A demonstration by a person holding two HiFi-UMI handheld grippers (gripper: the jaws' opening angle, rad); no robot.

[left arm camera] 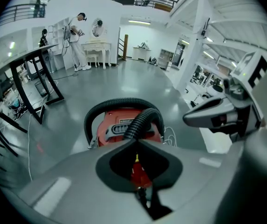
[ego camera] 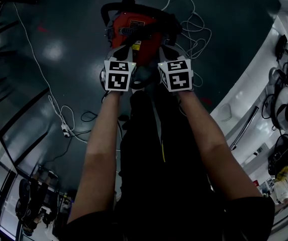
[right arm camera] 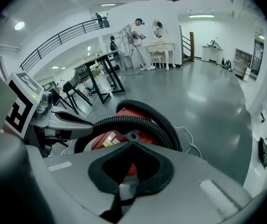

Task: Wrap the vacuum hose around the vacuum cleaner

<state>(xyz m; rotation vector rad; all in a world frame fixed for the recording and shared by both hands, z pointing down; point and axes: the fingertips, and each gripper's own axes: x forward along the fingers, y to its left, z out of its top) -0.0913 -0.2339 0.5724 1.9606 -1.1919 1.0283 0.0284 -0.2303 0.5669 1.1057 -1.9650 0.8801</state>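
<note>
Pointing at the vacuum cleaner (left arm camera: 111, 121), left gripper (left arm camera: 136, 142) and right gripper (right arm camera: 132, 143) have fingers closed, empty — hose (left arm camera: 141, 121) just beyond the fingertips.

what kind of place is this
Probably a big open lab or workshop hall: it has a glossy grey floor, a railed upper gallery and black-framed work tables.

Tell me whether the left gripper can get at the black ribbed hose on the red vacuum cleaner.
Probably yes: the left gripper points straight at the black ribbed hose, which runs up to its tips over the red vacuum cleaner, nothing between. Its jaws are shut, so they would need to open first.
</note>
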